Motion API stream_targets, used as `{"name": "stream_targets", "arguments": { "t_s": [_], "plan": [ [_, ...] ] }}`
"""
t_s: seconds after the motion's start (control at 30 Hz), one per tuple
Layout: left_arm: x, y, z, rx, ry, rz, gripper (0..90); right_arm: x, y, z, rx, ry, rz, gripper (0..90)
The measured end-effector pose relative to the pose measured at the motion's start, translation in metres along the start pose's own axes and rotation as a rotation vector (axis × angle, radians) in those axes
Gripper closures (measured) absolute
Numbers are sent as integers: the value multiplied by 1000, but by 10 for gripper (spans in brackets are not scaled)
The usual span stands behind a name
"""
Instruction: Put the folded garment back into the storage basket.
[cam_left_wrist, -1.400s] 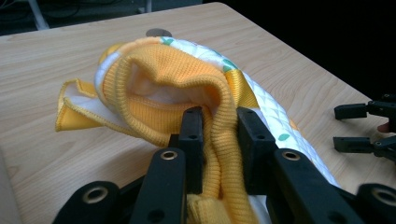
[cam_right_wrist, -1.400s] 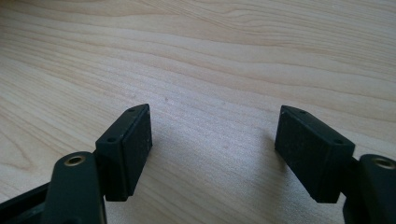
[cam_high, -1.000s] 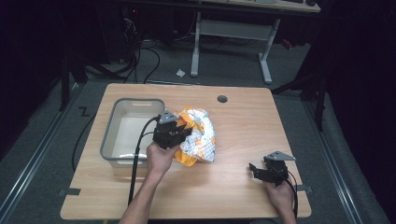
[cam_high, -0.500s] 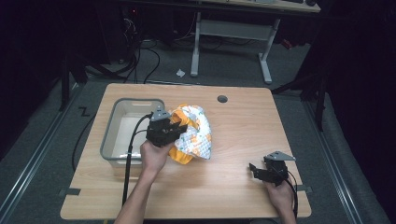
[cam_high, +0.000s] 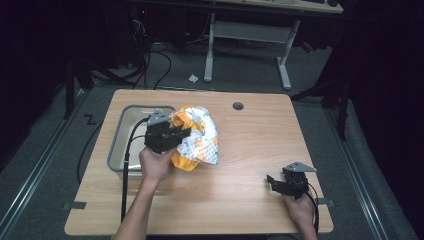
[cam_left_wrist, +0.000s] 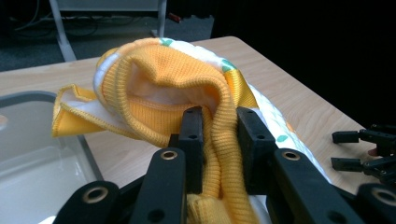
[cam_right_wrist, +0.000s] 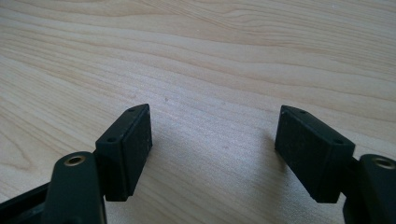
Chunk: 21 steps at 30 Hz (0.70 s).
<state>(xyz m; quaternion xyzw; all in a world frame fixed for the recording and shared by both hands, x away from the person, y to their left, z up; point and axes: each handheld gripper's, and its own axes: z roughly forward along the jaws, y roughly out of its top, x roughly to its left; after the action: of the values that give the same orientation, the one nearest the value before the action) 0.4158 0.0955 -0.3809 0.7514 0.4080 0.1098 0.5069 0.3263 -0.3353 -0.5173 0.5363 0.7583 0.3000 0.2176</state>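
- Garment (cam_high: 199, 137), yellow and white, hangs bunched just beside the tub (cam_high: 120, 145) on the worktop (cam_high: 250, 165).
- Left hand-held gripper (cam_left_wrist: 219, 140) pinches its yellow ribbed edge.
- Right hand-held gripper (cam_right_wrist: 212, 149) rests spread, well apart.

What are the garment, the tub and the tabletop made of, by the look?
Garment: soft knit fabric, likely cotton; ribbed yellow cuff clamped in the left gripper, white printed body.
Tub: looks like translucent grey plastic, smooth with a slight gloss; could be something else.
Tabletop: light wood or wood-look laminate, matte, with visible grain lines.
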Motion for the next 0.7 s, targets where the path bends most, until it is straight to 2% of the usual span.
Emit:
{"name": "stream_targets", "arguments": {
  "t_s": [0.53, 0.7],
  "plan": [
    [22, 2, -15, -9, 28, -27, 740, 0, 0, 0, 0, 0, -1, 275],
    [30, 3, -25, -18, 46, -31, 740, 0, 0, 0, 0, 0, 0, 276]
  ]
}}
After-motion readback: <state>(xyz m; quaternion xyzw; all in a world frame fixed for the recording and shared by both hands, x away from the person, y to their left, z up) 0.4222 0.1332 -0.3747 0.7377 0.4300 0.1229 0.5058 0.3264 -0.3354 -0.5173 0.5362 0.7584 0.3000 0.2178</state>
